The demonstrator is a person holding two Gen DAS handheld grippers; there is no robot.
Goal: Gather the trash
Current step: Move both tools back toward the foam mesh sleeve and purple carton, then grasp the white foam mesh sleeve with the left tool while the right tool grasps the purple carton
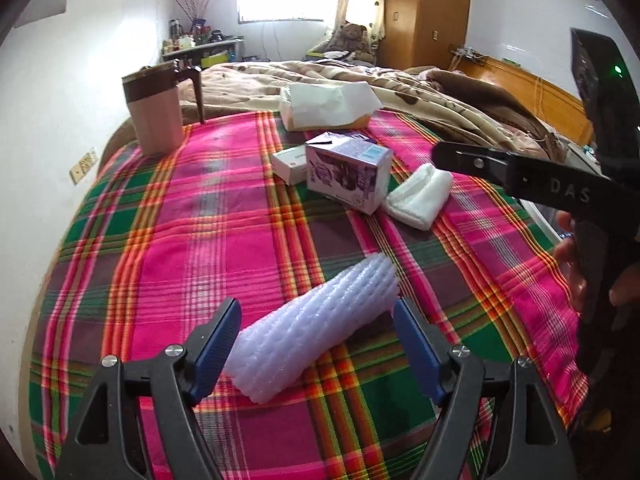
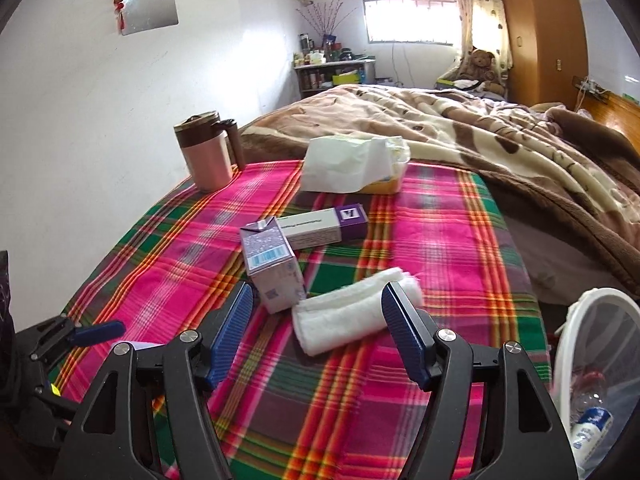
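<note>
Bin (image 2: 576,320) beside bed already holds bottles. Foam sleeve (image 1: 316,324), folded white pad (image 2: 356,316), purple carton (image 2: 272,268) remain on plaid blanket (image 1: 224,216). Left gripper (image 1: 318,354) fingers wide around sleeve; right gripper (image 2: 316,334) fingers wide over pad. Neither gripped.

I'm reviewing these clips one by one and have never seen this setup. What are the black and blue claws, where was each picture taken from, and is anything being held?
There is no robot here: a person holds a two-finger gripper in each hand, and a fisheye camera on each looks out along its fingers. One picture is the left gripper's view, the other the right gripper's. Both are open and hold nothing. On the plaid blanket lie a white foam net sleeve between the left fingers, a folded white cloth before the right ones, a purple carton, a flat purple-and-white box, a tissue pack and a pink mug. A white mesh bin stands at the right.
</note>
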